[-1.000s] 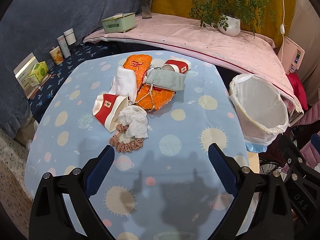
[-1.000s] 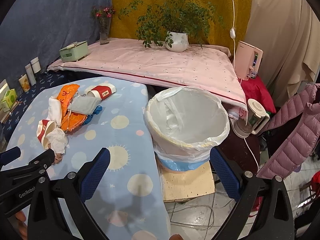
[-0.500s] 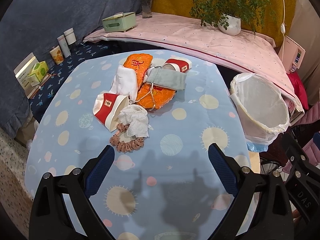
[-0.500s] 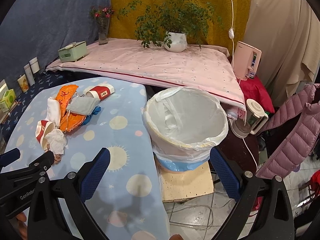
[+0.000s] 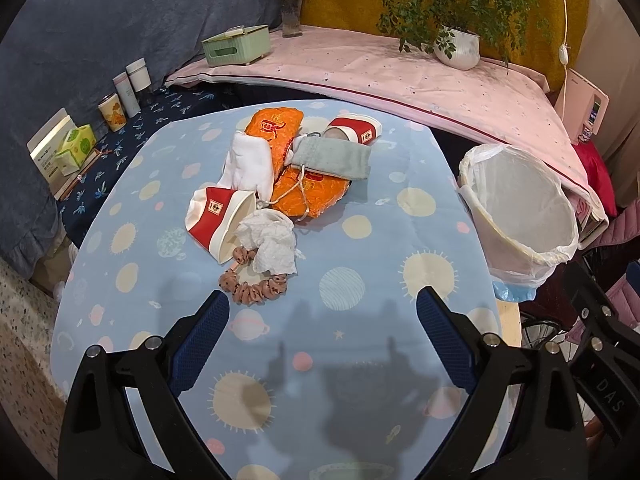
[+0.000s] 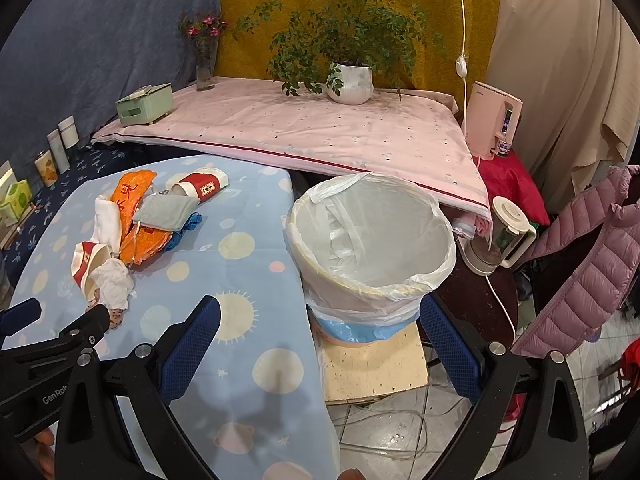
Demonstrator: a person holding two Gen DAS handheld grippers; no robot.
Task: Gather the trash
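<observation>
A pile of trash lies on the blue planet-print table (image 5: 360,360): a crumpled white tissue (image 5: 272,244), two red-and-white paper cups (image 5: 218,220) (image 5: 354,130), orange wrappers (image 5: 308,196), a grey pouch (image 5: 332,158), a white cloth (image 5: 248,164) and a tan scrunchie (image 5: 252,290). A white-lined trash bin (image 6: 370,248) stands right of the table. My left gripper (image 5: 322,312) is open and empty, just short of the pile. My right gripper (image 6: 320,320) is open and empty, in front of the bin. The pile (image 6: 120,236) also shows in the right wrist view.
A pink-covered bench (image 6: 300,128) behind holds a potted plant (image 6: 350,80), a vase (image 6: 204,64) and a green box (image 6: 146,104). Cans and boxes (image 5: 116,96) line the left side. A kettle (image 6: 504,240) and purple jacket (image 6: 592,264) are at the right.
Both grippers have crept slightly forward; the pile and bin sit a little lower and nearer in view. Nothing was picked up.
</observation>
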